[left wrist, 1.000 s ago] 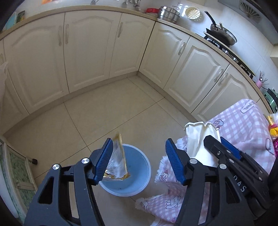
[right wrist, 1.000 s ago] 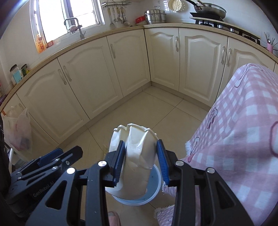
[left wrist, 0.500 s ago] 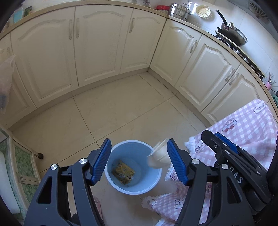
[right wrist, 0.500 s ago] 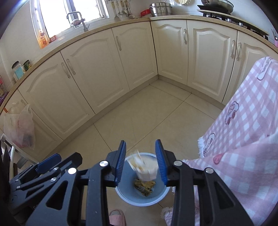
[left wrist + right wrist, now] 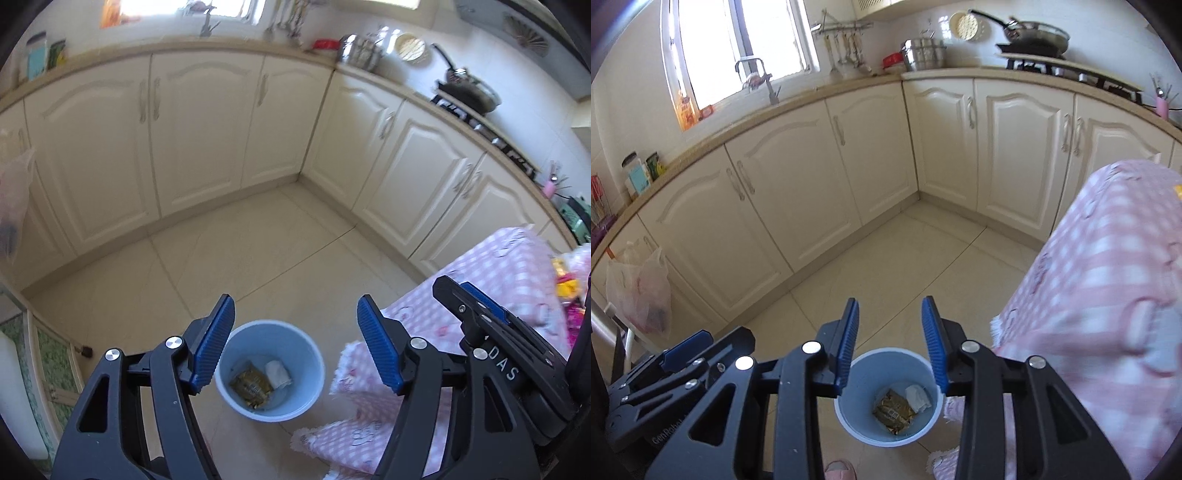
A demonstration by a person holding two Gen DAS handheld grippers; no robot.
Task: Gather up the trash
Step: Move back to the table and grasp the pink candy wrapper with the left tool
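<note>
Left gripper point(image 5: 295, 343) released, blue pads wide apart, nothing between them; poised high over a blue bin point(image 5: 308, 354) on the tiled floor point(image 5: 258, 251). Right gripper point(image 5: 891, 343) likewise released and empty, pads less widely spread, also above the bin point(image 5: 925, 373).

Inside the bin, at the bottom: a gold wrapper point(image 5: 252, 384) lying flat and a crumpled white cup point(image 5: 277, 373) touching its right edge. Same pair from the right wrist view: wrapper point(image 5: 894, 406) nearer, cup point(image 5: 918, 397) at its far right side.

Just right of the bin, a pink checked cloth point(image 5: 491, 266) draped down, its fringed hem reaching the floor beside the bin's rim. On the cloth's far right part, a few bright yellow and pink items point(image 5: 565, 284), too blurred to identify.

Far side: cream cabinets point(image 5: 812, 192) running along two walls and meeting in a corner. On the counter, a steel pot point(image 5: 923, 53) near the corner and a pan point(image 5: 1034, 35) on the stove to the right. Window point(image 5: 738, 44) and tap point(image 5: 757, 74) at far left. Plastic bag point(image 5: 642, 291) hanging at the left against a cabinet. Part of a pink slipper point(image 5: 840, 469) at the near edge, below the bin.
</note>
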